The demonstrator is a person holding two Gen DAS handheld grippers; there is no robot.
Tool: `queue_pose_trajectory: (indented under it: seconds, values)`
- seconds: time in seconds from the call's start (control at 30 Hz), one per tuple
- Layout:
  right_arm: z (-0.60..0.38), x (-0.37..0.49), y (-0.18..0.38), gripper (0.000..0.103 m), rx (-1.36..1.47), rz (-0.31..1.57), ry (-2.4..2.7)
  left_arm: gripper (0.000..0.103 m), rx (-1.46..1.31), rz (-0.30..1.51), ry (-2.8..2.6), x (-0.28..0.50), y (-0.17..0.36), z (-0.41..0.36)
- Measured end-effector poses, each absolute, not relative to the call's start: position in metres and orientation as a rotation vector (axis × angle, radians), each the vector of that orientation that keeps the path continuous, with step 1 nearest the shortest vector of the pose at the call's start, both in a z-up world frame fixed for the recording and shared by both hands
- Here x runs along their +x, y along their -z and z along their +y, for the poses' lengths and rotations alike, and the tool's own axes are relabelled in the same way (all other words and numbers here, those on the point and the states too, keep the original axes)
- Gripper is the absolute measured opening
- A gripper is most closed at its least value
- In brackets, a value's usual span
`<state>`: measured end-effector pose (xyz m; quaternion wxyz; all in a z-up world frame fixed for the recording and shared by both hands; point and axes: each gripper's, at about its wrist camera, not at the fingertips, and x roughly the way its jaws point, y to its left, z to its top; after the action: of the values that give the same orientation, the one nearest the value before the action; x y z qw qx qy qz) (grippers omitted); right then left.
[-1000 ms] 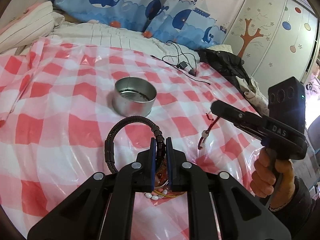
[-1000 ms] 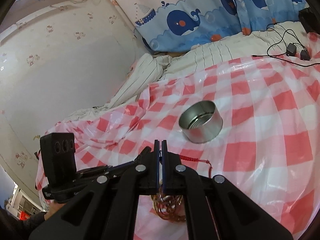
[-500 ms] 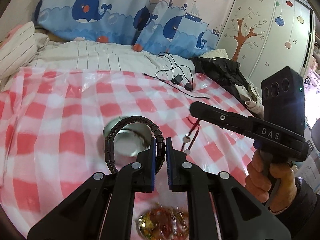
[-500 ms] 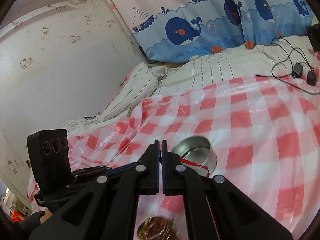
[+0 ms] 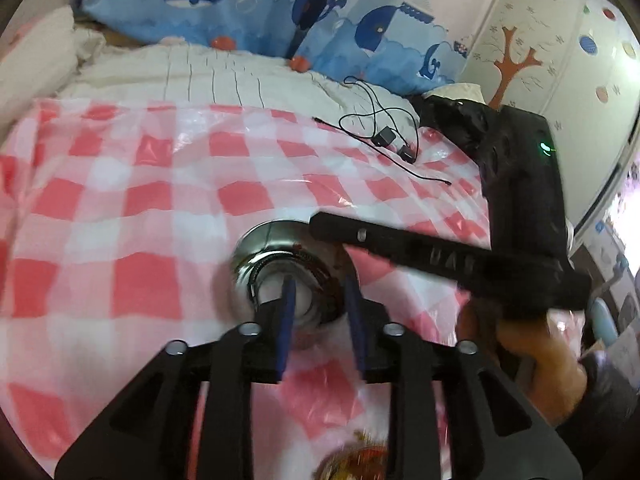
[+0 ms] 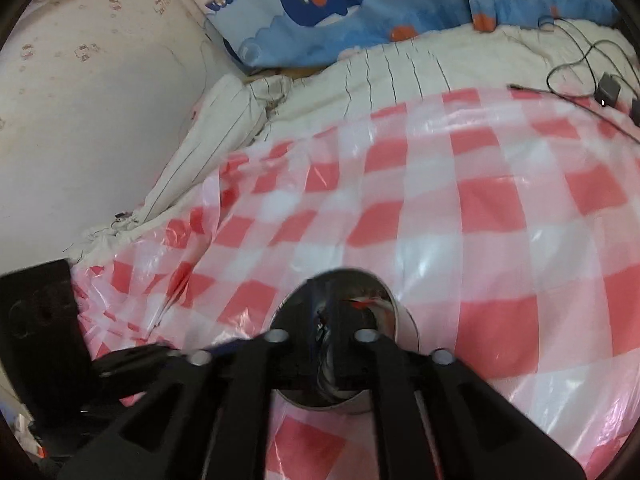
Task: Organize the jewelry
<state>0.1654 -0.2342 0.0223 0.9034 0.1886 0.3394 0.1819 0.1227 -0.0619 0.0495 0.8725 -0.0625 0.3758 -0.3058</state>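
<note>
Jaws of both the left gripper (image 5: 318,300) and right gripper (image 6: 326,312) have just been opening, parted over the round silver metal tin (image 5: 256,248) on the red-checked plastic sheet (image 5: 120,208); dark braided bracelet (image 5: 280,260) lies inside, released

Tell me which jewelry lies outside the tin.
The blurred gold-and-red heap at the bottom edge of the left wrist view, on the checked cloth. The black bracelet and the red cord both lie inside the tin.
</note>
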Motion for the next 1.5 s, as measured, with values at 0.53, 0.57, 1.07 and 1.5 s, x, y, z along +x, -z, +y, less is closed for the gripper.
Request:
queue_pose_trajectory:
  seconds: [0.53, 0.57, 1.07, 1.5]
  values:
    - [-0.255, 0.002, 0.013, 0.06, 0.353, 0.772, -0.179, 0.057, -0.015, 0.832, 0.566, -0.011, -0.028, -0.035]
    - [-0.256, 0.005, 0.013, 0.06, 0.366, 0.77, -0.182, 0.057, 0.038, 0.828, 0.57, -0.013, -0.028, -0.043]
    - [-0.231, 0.01, 0.01, 0.07, 0.208, 0.734, -0.162, 0.063, 0.258, 0.808, 0.576, -0.027, -0.017, -0.082]
    - [-0.231, 0.01, 0.01, 0.074, 0.221, 0.738, -0.165, 0.067, 0.242, 0.81, 0.506, -0.012, -0.012, -0.076]
